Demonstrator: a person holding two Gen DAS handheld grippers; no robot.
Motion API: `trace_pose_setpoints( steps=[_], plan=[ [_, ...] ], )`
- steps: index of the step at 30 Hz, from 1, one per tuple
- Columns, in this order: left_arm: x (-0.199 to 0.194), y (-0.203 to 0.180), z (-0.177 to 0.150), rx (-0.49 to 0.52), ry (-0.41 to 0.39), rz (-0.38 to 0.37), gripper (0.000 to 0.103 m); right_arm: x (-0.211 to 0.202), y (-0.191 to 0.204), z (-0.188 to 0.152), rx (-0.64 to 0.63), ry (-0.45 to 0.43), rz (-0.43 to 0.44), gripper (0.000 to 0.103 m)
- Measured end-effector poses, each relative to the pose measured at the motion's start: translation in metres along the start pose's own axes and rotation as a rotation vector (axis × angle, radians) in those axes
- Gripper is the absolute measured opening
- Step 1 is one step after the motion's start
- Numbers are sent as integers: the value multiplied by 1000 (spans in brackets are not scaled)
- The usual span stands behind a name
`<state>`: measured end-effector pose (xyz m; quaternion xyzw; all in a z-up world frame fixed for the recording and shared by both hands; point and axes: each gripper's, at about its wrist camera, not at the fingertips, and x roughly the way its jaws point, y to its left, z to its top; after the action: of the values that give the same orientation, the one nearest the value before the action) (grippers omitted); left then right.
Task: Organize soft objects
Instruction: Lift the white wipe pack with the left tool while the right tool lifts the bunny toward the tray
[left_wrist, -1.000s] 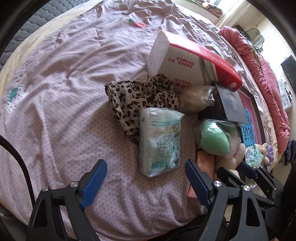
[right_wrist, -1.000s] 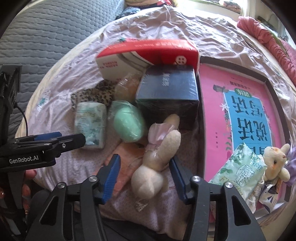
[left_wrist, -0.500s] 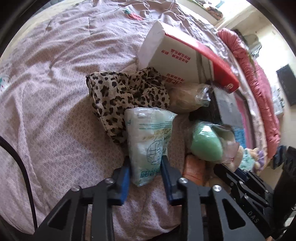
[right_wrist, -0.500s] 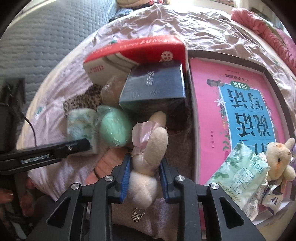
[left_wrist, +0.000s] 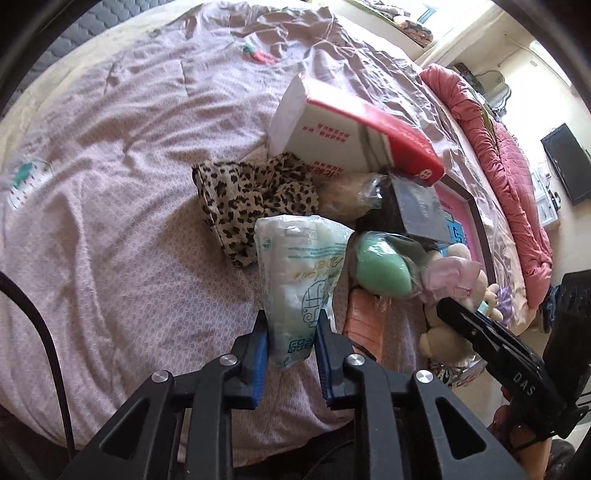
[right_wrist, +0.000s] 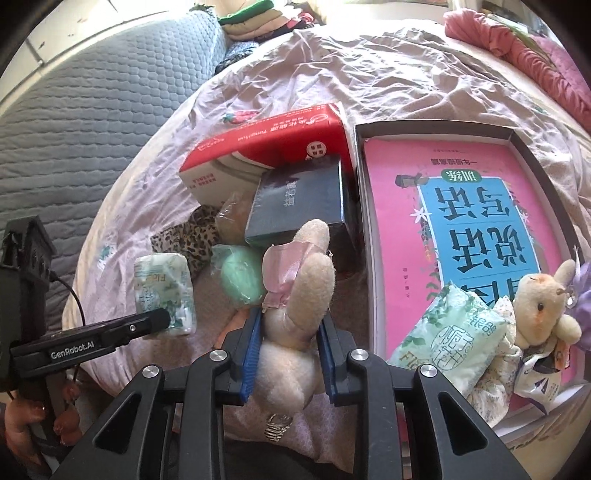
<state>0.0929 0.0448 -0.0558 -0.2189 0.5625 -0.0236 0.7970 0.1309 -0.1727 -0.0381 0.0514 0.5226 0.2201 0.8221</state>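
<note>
Bedroom: bed (left_wrist: 147, 155), wall TV (left_wrist: 567, 162)

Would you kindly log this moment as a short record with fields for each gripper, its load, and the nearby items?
left gripper: shut on tissue pack, jaws have just been closing
right gripper: shut on plush rabbit
surface: bed sheet
beside the tissue pack: leopard-print cloth, bagged green sponge
behind them: red and white box, dark box
tray: pink book, second tissue pack, small plush bunny
</note>
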Motion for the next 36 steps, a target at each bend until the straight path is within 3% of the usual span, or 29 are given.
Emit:
trace_pose_setpoints(
  steps=[22, 36],
  plan=[
    [-73, -60, -13, 126, -126, -7, 23, -71, 5, 2, 24, -133, 47, 29],
    [-98, -105, -18, 203, -175, -15, 23, -129, -28, 8, 85, -258, 35, 29]
  ],
)
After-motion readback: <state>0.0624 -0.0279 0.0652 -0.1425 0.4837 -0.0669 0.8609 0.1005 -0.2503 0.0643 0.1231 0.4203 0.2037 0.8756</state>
